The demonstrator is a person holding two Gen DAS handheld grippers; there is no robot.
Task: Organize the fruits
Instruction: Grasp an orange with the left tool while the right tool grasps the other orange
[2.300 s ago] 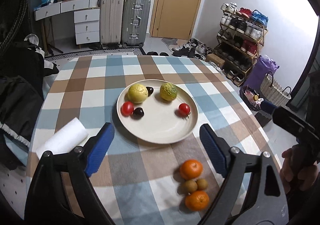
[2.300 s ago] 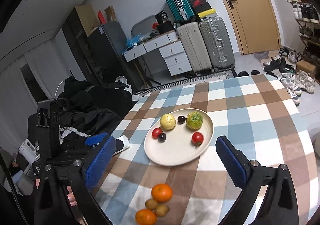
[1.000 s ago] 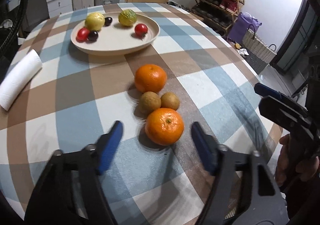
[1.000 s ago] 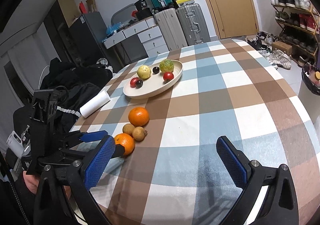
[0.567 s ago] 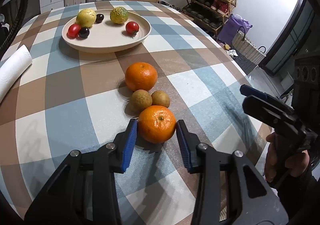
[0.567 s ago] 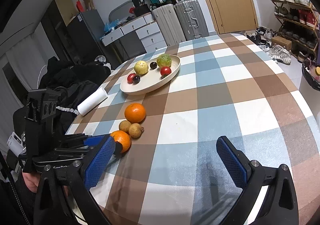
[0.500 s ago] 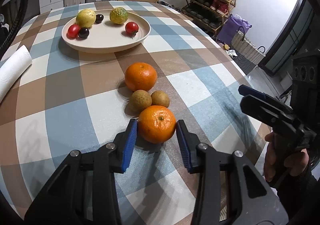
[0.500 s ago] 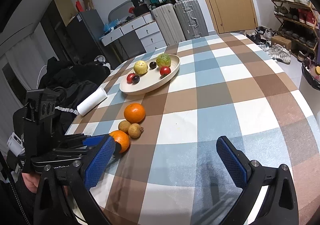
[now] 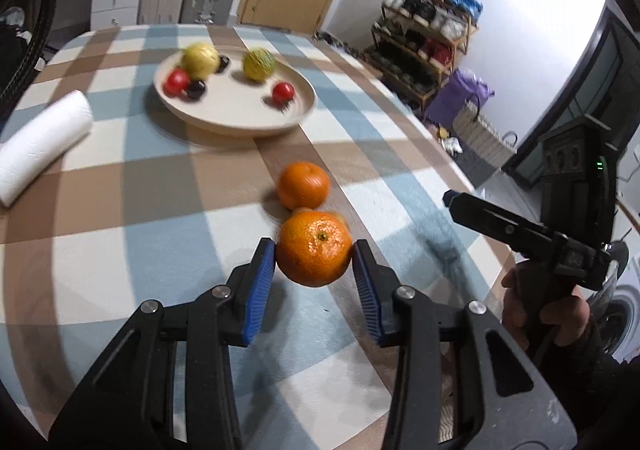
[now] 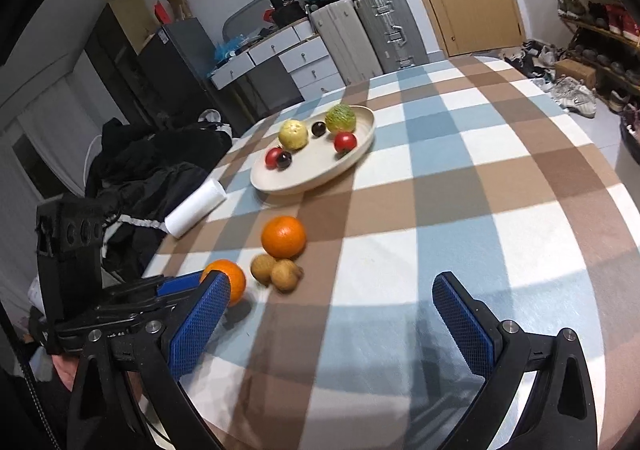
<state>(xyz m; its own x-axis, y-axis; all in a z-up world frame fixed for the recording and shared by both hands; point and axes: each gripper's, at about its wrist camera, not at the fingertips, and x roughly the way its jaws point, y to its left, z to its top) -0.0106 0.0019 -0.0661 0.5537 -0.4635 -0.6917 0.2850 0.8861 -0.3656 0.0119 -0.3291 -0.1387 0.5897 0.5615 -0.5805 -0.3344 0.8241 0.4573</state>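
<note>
My left gripper (image 9: 314,250) is shut on an orange (image 9: 314,248) and holds it just above the checked tablecloth; the held orange also shows in the right wrist view (image 10: 229,282). A second orange (image 9: 304,185) lies beyond it, with two small brown fruits (image 10: 276,269) beside it, mostly hidden in the left wrist view. A cream plate (image 9: 240,118) farther back holds a yellow fruit (image 9: 200,56), a green-yellow fruit (image 9: 259,65), two red tomatoes and two dark fruits. My right gripper (image 10: 332,314) is open and empty over the table's near side.
A white paper roll (image 9: 40,146) lies at the table's left edge. Dark clothing (image 10: 152,166) is piled left of the table. Suitcases (image 10: 372,30), drawers and a shoe rack (image 9: 424,38) stand beyond the table.
My left gripper has closed on the near orange and lifted it off the cloth. The right gripper has stayed open and shifted only slightly.
</note>
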